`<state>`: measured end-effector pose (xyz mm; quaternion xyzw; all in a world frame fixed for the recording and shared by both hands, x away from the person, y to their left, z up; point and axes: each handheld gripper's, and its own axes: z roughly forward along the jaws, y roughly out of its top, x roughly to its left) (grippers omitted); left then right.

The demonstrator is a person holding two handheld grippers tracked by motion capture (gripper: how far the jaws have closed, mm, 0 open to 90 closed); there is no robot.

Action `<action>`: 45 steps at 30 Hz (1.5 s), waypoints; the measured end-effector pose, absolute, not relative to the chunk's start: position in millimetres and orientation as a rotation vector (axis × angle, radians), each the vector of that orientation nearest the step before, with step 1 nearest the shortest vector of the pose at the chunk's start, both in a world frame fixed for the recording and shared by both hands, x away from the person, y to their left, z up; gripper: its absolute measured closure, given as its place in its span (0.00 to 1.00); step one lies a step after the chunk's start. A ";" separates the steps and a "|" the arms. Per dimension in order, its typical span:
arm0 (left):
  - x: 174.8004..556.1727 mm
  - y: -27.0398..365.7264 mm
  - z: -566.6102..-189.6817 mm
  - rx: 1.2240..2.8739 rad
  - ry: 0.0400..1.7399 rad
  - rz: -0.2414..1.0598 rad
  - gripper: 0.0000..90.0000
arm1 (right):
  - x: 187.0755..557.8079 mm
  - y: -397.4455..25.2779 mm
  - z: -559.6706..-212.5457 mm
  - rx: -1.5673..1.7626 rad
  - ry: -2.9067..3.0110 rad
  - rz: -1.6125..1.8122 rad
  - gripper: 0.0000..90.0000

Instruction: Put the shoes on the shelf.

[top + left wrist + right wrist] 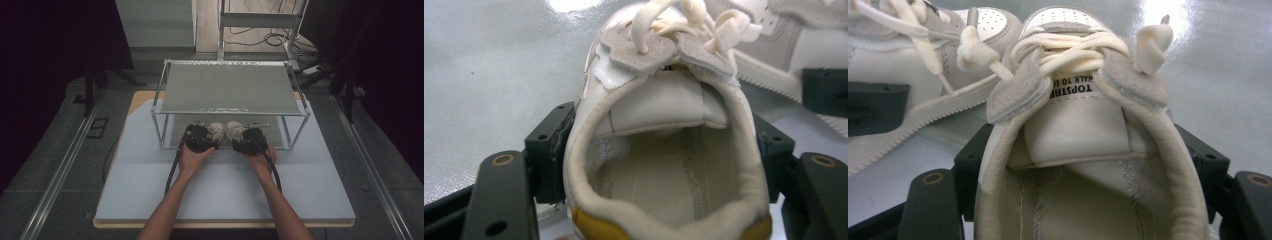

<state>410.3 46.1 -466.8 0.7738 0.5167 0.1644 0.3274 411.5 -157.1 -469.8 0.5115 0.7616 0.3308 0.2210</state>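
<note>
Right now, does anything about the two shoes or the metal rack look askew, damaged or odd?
Nothing stands out. Each gripper clamps the heel collar of one cream lace-up sneaker, left and right, side by side at the grey metal two-tier rack, laces tied.

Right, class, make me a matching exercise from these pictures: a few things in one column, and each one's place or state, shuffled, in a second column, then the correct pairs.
Things
1. left gripper
2. right gripper
3. cream lace-up shoe with a yellow heel patch
4. cream lace-up shoe with a printed tongue label
5. two-tier metal wire rack

Places or states
a. stands on the pale blue table mat
b. held at the heel by the left gripper
c. held in the person's right hand
d. held at the heel by the right gripper
e. held in the person's left hand

Pairs: 1-e, 2-c, 3-b, 4-d, 5-a
</note>
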 end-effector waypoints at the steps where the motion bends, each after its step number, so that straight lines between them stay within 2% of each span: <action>1: 409.5 45.6 -466.9 2.024 1.352 0.433 0.30 | 411.6 -156.4 -470.9 1.414 2.105 0.908 0.30; 7: 398.9 59.9 -454.9 1.975 1.276 0.473 0.21 | 406.7 -160.8 -468.7 1.394 2.049 0.948 0.26; 13: 373.9 75.3 -444.6 1.872 1.302 0.452 0.22 | 387.0 -168.6 -454.8 1.355 2.036 1.024 0.25; 15: 365.2 83.8 -441.7 1.854 1.293 0.436 0.25 | 377.5 -172.6 -449.3 1.343 2.022 1.060 0.27; 19: 348.3 101.8 -436.2 1.819 1.288 0.436 0.37 | 358.5 -183.7 -438.7 1.305 2.015 1.131 0.36; 22: 340.1 115.4 -434.6 1.807 1.294 0.447 0.54 | 347.7 -194.9 -432.9 1.288 2.010 1.176 0.48; 24: 338.1 122.6 -436.8 1.818 1.280 0.400 0.69 | 342.7 -203.3 -430.7 1.283 2.004 1.206 0.59; 27: 336.5 128.4 -442.3 1.837 1.281 0.378 0.82 | 337.5 -216.2 -433.0 1.295 1.978 1.208 0.78; 29: 336.4 129.3 -446.4 1.847 1.280 0.371 0.87 | 336.6 -225.3 -437.6 1.327 1.978 1.215 0.85; 36: 340.3 122.0 -456.5 1.891 1.278 0.344 0.94 | 340.9 -242.9 -457.0 1.396 1.980 1.165 0.99; 45: 344.9 117.0 -463.7 1.892 1.285 0.304 0.96 | 346.2 -242.9 -470.3 1.409 2.025 1.115 1.00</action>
